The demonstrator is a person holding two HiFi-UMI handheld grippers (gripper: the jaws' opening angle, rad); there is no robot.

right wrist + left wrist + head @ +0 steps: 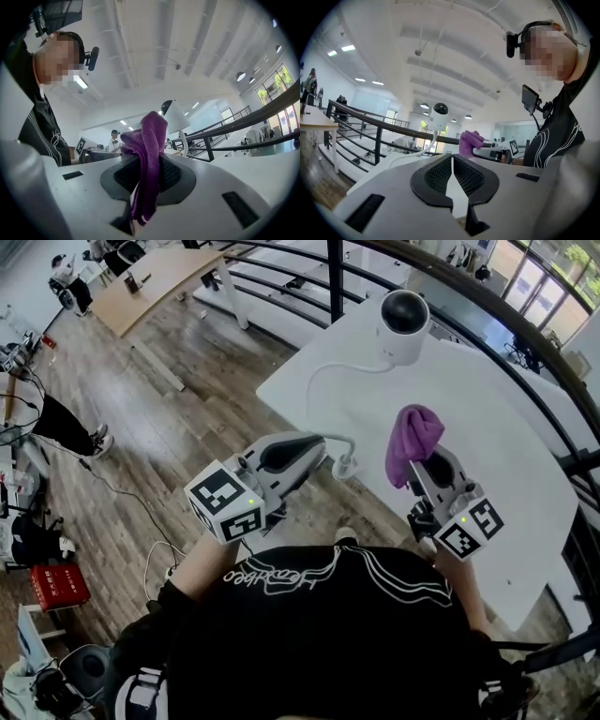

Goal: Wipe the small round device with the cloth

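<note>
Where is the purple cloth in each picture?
Head view: the cloth is right of centre, sticking up from the right gripper over the white table.
Left gripper view: the cloth is just right of the middle, farther off.
Right gripper view: the cloth is dead centre, pinched between the jaws.
Shared landmark: the white round device, near the cloth in all three.

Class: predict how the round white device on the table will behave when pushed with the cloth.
Standing upright, the round device may tip or slide. Its white cable may tug it back. Its smooth shell looks slippery.
</note>
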